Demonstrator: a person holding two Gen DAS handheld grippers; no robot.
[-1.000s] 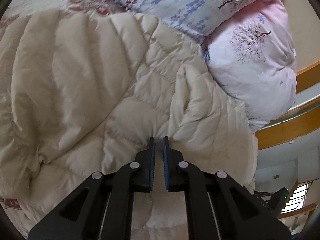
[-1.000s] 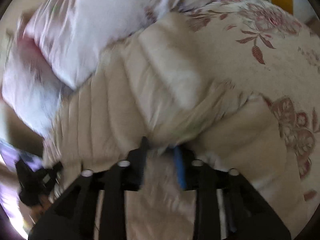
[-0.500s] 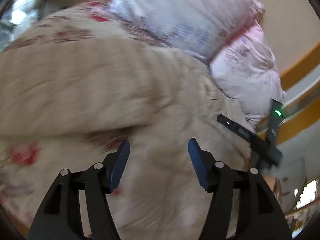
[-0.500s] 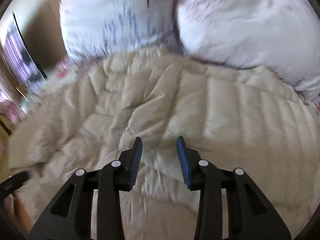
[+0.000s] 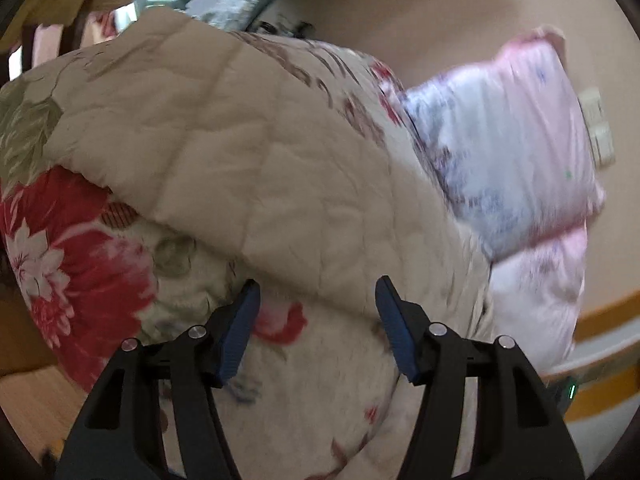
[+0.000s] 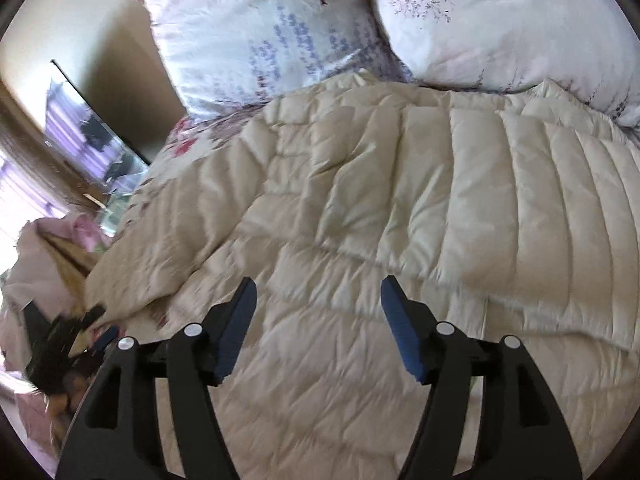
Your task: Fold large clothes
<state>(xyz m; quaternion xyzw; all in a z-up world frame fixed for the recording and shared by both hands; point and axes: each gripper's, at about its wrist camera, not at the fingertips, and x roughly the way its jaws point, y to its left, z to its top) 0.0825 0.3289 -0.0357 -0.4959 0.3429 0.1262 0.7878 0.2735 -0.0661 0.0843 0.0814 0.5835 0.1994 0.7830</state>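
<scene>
**Inspector:** Your count first. One cream quilted garment (image 6: 400, 208), puffy and channel-stitched, lies spread across the bed, partly folded over itself. Two pillows stand at the head: one with a blue and purple print (image 6: 256, 36), one white with a branch print (image 6: 500, 20). One floral bedspread (image 5: 76, 256) lies beneath the garment.

**Operator:** And my tongs?

**Inspector:** Your left tongs (image 5: 316, 320) stand released, with the blue pads (image 5: 240, 328) apart and nothing pinched. They hover at the lower edge of the garment (image 5: 248, 152), where it meets the bedspread. Your right tongs (image 6: 318, 320) are opening at this moment. They hang over the garment's middle, and no fabric sits between the pads (image 6: 400, 328).

**Operator:** Do the two views differ?

**Inspector:** They do. Your left view shows the big red flowers of the bedspread, a strip of wooden floor (image 5: 32, 404) at lower left and a wall switch plate (image 5: 600, 132) at right. It shows the two pillows (image 5: 512, 168) stacked and blurred. Your right view shows none of the red flowers in detail, only a small patch of print (image 6: 188, 148) beside the blue-print pillow. It alone shows a dark screen (image 6: 88, 136) by the wall and your left tongs (image 6: 60, 344), blurred, at lower left near the garment's edge. I cannot tell their state from that view.
</scene>
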